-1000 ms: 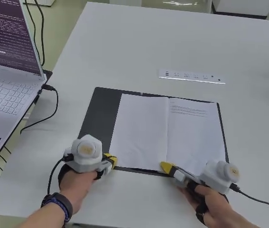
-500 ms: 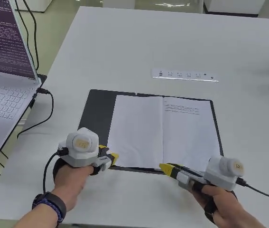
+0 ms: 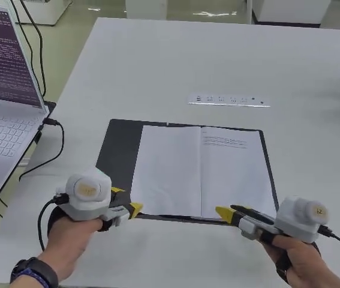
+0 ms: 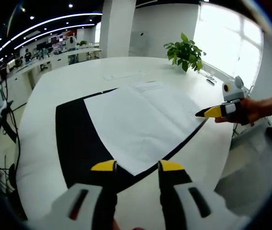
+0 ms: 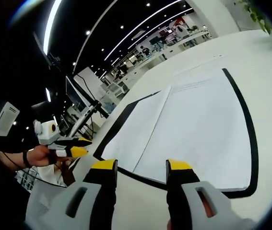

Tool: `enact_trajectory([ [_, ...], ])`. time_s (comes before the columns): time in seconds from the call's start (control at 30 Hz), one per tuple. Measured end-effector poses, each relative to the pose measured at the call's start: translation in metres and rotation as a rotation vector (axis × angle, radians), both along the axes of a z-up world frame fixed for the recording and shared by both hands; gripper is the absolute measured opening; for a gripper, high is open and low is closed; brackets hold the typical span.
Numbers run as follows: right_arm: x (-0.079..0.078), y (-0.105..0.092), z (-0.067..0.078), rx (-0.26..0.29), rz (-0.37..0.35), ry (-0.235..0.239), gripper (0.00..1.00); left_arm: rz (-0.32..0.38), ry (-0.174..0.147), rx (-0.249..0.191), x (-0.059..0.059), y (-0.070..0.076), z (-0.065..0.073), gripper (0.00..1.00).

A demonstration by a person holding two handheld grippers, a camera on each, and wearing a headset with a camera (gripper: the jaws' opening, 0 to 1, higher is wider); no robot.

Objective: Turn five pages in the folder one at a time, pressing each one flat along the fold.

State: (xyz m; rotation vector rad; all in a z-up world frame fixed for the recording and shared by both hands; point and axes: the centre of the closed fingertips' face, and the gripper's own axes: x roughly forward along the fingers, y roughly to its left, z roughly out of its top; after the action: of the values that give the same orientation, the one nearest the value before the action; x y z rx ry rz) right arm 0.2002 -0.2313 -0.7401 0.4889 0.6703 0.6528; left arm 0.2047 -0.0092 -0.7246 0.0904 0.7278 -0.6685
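Though open, folder (image 3: 119,157) print (image 3: 223,142) (illegible)

right gripper (image 3: 226,211) now further right of the folder (image 3: 119,157) fold

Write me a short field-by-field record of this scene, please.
folder: open flat on table, black cover bare at left
pages: white; right one has printed lines at top
left gripper: open, empty, by folder's near left corner
right gripper: open, empty, at folder's near edge
laptop: open, left of folder
power strip: beyond folder
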Motion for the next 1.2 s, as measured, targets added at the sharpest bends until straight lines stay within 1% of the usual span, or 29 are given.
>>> enact_trajectory([
  [0.1,-0.001,-0.011,0.005,-0.036,0.002,-0.019,0.43,0.000,-0.009,0.002,-0.001,0.004,0.007,0.35],
  [0.17,0.000,-0.017,0.012,-0.037,-0.007,-0.036,0.45,0.000,-0.017,0.003,-0.001,0.007,0.012,0.37],
  [0.2,0.000,-0.021,0.016,-0.040,-0.013,-0.050,0.46,0.000,-0.026,0.001,-0.002,0.009,0.018,0.38],
  [0.33,0.001,-0.034,0.027,-0.069,-0.022,-0.086,0.48,-0.006,-0.053,0.003,-0.001,0.013,0.030,0.42],
  [0.5,0.001,-0.047,0.036,-0.105,-0.020,-0.120,0.51,-0.016,-0.081,0.008,-0.002,0.017,0.047,0.47],
  [0.57,0.000,-0.051,0.040,-0.106,-0.024,-0.130,0.54,-0.017,-0.090,0.004,-0.003,0.018,0.053,0.49],
  [0.67,-0.003,-0.056,0.044,-0.119,-0.024,-0.138,0.59,0.000,-0.100,-0.009,-0.004,0.019,0.063,0.52],
  [0.73,-0.005,-0.059,0.047,-0.126,-0.024,-0.144,0.60,0.012,-0.104,-0.014,-0.005,0.021,0.065,0.55],
  [0.8,-0.009,-0.060,0.050,-0.126,-0.025,-0.149,0.62,0.018,-0.102,-0.017,-0.008,0.022,0.066,0.57],
  [0.9,-0.012,-0.063,0.050,-0.136,-0.023,-0.150,0.63,0.028,-0.110,-0.025,-0.014,0.022,0.070,0.59],
  [0.97,-0.015,-0.065,0.051,-0.145,-0.023,-0.153,0.64,0.037,-0.111,-0.027,-0.015,0.022,0.071,0.61],
  [1.07,-0.016,-0.070,0.052,-0.142,-0.042,-0.154,0.64,0.084,-0.113,-0.046,-0.019,0.026,0.076,0.65],
  [1.13,-0.017,-0.072,0.052,-0.145,-0.045,-0.149,0.65,0.125,-0.118,-0.076,-0.020,0.030,0.081,0.67],
  [1.2,-0.020,-0.073,0.054,-0.152,-0.040,-0.149,0.66,0.141,-0.125,-0.084,-0.022,0.032,0.084,0.69],
])
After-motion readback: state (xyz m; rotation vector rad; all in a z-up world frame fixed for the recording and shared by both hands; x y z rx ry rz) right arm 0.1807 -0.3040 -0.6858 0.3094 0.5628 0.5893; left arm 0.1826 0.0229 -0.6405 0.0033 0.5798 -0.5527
